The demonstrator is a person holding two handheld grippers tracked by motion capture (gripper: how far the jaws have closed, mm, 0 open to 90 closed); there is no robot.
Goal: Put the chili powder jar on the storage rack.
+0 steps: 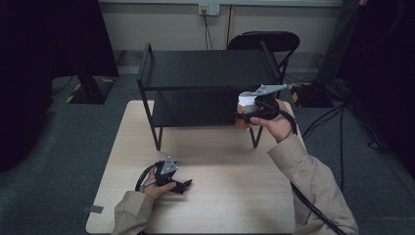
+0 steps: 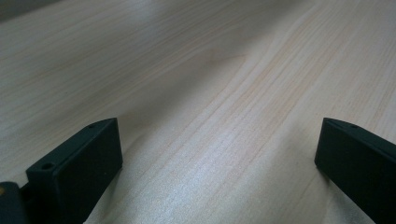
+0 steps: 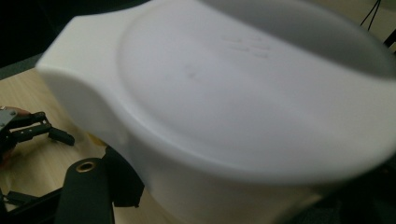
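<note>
My right gripper (image 1: 243,115) is raised at the right front corner of the black two-tier shelf (image 1: 205,68), shut on a white lidded container (image 1: 246,104) with an orange part below it. In the right gripper view the container's white lid (image 3: 224,88) looms close and blurred over one black finger (image 3: 86,186); the other finger is hidden. My left gripper (image 1: 186,185) lies low on the wooden table (image 1: 230,196) near its front left. Its jaws stand wide apart over bare wood (image 2: 219,140) with nothing between them.
The shelf stands on the table's far half, both tiers bare. A black chair (image 1: 266,41) sits behind it. Dark equipment stands and cables (image 1: 337,122) lie on the grey floor to the right. A cable trails from each gripper.
</note>
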